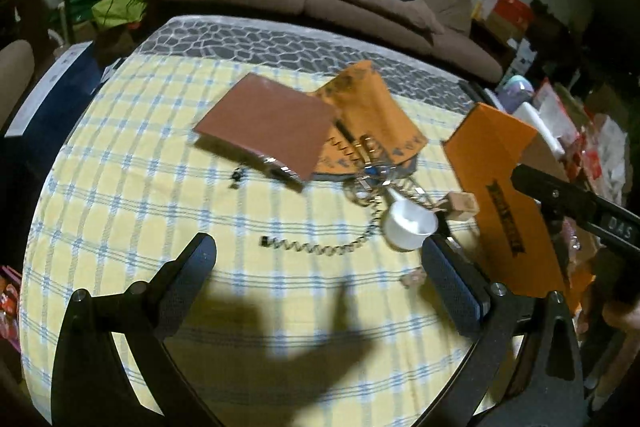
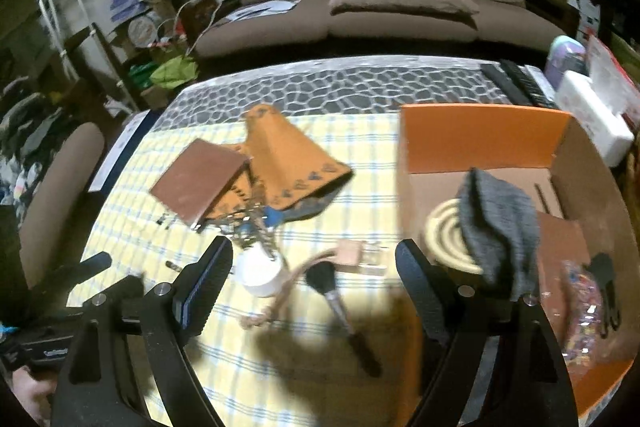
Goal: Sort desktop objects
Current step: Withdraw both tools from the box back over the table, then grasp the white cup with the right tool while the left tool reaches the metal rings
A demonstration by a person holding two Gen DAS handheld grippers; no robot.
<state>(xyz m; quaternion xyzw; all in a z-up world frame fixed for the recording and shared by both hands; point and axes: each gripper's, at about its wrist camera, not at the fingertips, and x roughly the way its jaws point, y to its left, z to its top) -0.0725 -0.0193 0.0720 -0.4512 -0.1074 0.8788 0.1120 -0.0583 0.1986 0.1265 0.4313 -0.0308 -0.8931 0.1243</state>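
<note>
Right wrist view: the right gripper [image 2: 314, 269] hangs above the table [image 2: 360, 155] with its jaws spread wide and nothing between the pads. Below the gap lie the brush [image 2: 340, 303], the white cup [image 2: 262, 273] and a small wooden block [image 2: 358, 255], all near the table's front edge. The orange box [image 2: 480, 139] stands at the right edge; it already holds a grey cloth [image 2: 500, 223], a coil [image 2: 448, 243] and a glittery pouch [image 2: 584, 315].

The left gripper [image 1: 320, 263] is likewise spread and empty, over bare cloth nearer the left edge. In its view the cup [image 1: 410, 223] lies just beyond its right finger [image 1: 452, 283], and a spring cord [image 1: 316, 247] runs from the cup toward the table's middle. A brown notebook [image 1: 268, 123] and an orange bag [image 1: 368, 107] lie overlapped near the far edge, with keys [image 1: 370, 163] against them.

The step in hand appears to be an approach to the next loose item. For the brush, the jaws should straddle the handle crosswise and close near its middle, clear of the cup. The cord and keys appear linked and may drag neighbours if lifted alone. The frames are blurred, so contact should be confirmed before closing.
</note>
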